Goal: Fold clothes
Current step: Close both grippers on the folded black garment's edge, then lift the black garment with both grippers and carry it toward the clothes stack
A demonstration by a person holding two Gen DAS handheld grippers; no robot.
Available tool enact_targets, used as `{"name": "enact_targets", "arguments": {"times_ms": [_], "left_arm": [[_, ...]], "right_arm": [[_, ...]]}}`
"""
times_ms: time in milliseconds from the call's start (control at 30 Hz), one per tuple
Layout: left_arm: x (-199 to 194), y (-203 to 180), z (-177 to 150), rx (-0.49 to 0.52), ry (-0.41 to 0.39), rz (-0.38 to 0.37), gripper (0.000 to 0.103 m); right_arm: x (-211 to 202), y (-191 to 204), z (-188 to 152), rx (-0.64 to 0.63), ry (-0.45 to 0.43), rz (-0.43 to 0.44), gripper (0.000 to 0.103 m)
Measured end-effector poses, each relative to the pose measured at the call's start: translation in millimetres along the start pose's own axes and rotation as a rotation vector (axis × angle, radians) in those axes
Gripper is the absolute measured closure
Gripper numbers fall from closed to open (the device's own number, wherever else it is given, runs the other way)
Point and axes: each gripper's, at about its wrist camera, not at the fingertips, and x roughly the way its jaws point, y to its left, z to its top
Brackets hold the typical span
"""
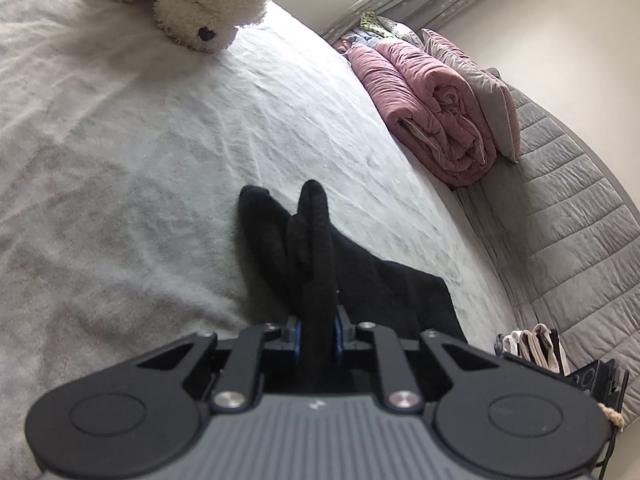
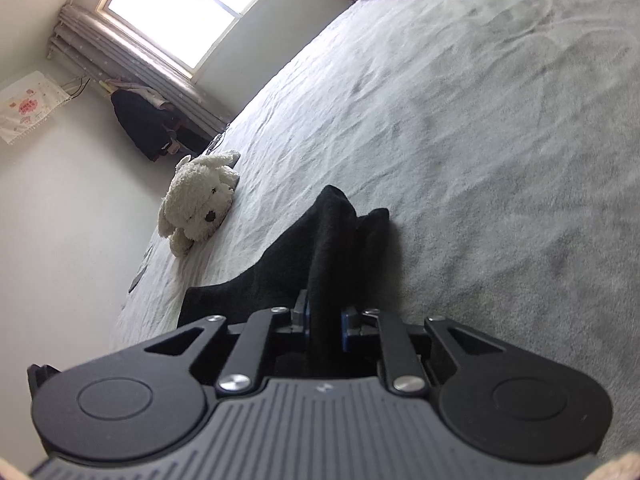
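A black garment lies partly on the white bedsheet, with its near edge lifted. My left gripper is shut on a bunched fold of it; the cloth stands up between the jaws and hides the fingertips. In the right wrist view the black garment also rises from the bedsheet into my right gripper, which is shut on another fold. The cloth drapes down to the sheet on the inner side of each gripper.
A white plush dog lies on the bed, also in the right wrist view. A rolled pink quilt and grey pillow sit by a grey padded headboard. A window is beyond.
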Motion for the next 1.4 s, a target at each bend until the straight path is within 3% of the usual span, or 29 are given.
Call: {"name": "enact_targets", "arguments": {"times_ms": [500, 800, 1067, 1233, 1300, 1400], "left_arm": [[-22.4, -30.7, 5.7, 0.131, -0.090, -0.029, 0.091], [-19.5, -28.3, 6.0, 0.116, -0.075, -0.015, 0.091], [-8.9, -14.1, 0.9, 0.046, -0.006, 0.021, 0.090], [-5.0, -4.9, 0.4, -0.012, 0.018, 0.009, 0.088], [-2.9, 0.3, 1.0, -0.045, 0.026, 0.003, 0.085], [0.9, 9.8, 2.6, -0.085, 0.026, -0.006, 0.080]], "right_arm": [[-3.9, 28.9, 1.8, -0.190, -0.055, -0.024, 0.088], [-6.5, 31.6, 5.0, -0.225, -0.070, -0.033, 0.088], [-2.2, 10.2, 9.5, -0.107, 0.002, -0.021, 0.086], [0.7, -4.4, 12.3, -0.025, 0.051, -0.013, 0.080], [1.9, -10.2, 13.5, 0.007, 0.071, -0.009, 0.069], [2.4, -17.2, 17.1, 0.050, 0.075, 0.000, 0.068]]}}
